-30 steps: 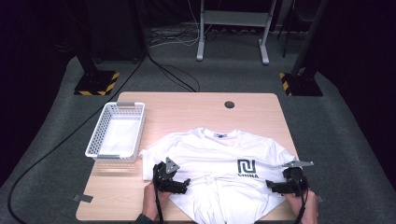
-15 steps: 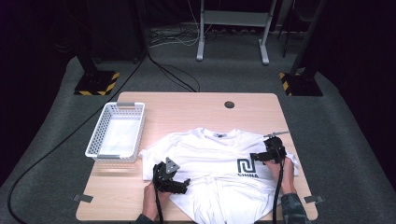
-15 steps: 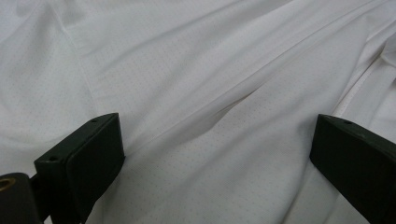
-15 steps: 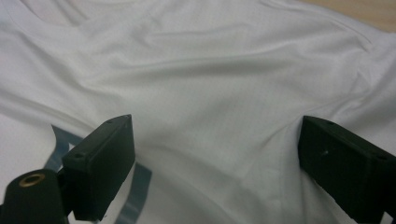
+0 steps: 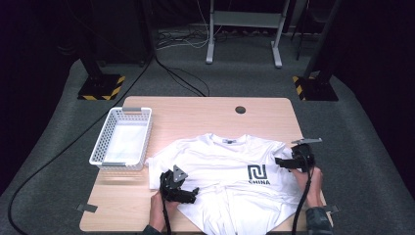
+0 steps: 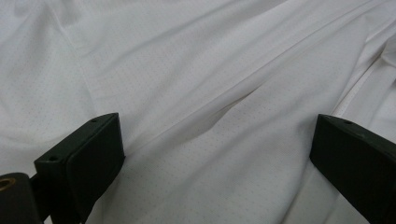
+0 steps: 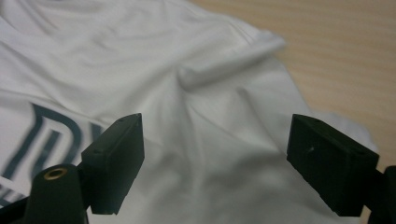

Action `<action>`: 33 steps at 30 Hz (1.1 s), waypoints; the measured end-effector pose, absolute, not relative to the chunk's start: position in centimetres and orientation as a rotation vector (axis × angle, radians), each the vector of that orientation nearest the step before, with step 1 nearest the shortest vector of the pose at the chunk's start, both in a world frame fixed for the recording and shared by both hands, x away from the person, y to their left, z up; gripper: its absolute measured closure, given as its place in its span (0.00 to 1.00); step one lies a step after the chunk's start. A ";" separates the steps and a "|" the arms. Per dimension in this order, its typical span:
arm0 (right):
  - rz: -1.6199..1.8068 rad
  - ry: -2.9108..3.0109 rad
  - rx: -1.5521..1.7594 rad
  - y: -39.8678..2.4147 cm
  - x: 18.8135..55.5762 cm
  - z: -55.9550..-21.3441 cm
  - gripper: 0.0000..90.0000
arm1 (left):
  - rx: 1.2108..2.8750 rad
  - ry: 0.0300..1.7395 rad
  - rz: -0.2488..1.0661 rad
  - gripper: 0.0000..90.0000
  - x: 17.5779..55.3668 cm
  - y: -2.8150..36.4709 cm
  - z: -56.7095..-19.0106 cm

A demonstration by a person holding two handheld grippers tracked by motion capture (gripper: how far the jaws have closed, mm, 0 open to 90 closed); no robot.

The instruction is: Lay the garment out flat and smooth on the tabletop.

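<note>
At the far left of the worktop [image 5: 205, 115] a white basket [image 5: 122, 139] stands with its long side running away from the person, just beside the left sleeve of the white T-shirt [image 5: 220, 166]. The T-shirt lies spread face up across the near middle and right of the worktop, its long axis running from the collar, which points away from the person, to the hem at the near edge; the dark printed logo [image 5: 258, 174] sits on the chest right of centre.

The left hand-held gripper [image 5: 188, 192] rests low over the shirt's left side, near the sleeve. In the left gripper view its jaws stand wide apart with creased white cloth lying flat below them and nothing pinched.

The right hand-held gripper [image 5: 281, 161] is at the shirt's right sleeve, pointing left across the cloth. Its jaws, which have just been closing a little, are apart in the right gripper view, over a rolled fold of sleeve [image 7: 229, 67], clamping nothing.
</note>
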State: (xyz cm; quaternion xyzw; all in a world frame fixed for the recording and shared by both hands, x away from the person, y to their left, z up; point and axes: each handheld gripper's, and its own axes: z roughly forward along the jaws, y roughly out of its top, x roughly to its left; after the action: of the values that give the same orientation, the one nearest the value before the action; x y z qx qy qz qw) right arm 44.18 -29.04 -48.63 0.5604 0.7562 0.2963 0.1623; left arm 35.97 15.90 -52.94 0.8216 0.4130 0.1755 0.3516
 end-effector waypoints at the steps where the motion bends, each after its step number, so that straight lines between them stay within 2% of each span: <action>1: 0.818 2.159 1.611 -29.6 44.0 -49.1 0.22 | 2.126 1.069 0.454 0.03 36.0 15.9 -52.9; 5: 0.727 2.062 1.684 -31.7 44.3 -50.4 0.30 | 2.125 1.070 0.454 0.03 36.0 15.9 -53.0; 14: 0.562 1.898 1.773 -33.4 44.7 -50.0 0.31 | 2.122 1.079 0.457 0.03 35.8 16.1 -52.9; 19: 0.746 1.982 1.650 -30.6 43.7 -48.4 0.29 | 2.119 1.081 0.457 0.03 35.8 16.0 -53.0; 25: 0.819 2.214 1.505 -25.6 44.1 -50.6 0.25 | 2.121 1.079 0.457 0.03 35.8 16.1 -53.0; 28: 0.796 2.179 1.513 -25.5 44.2 -51.1 0.26 | 2.123 1.079 0.458 0.03 35.8 16.1 -52.9; 33: 0.765 2.097 1.581 -27.8 44.3 -51.2 0.25 | 2.125 1.077 0.458 0.03 35.8 16.1 -52.9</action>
State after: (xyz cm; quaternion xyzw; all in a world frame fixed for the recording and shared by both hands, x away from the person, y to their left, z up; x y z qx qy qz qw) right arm 44.30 -27.82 -51.15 0.5662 0.7509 0.2738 0.2015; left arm 35.80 16.05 -52.93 0.8205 0.4158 0.1768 0.3501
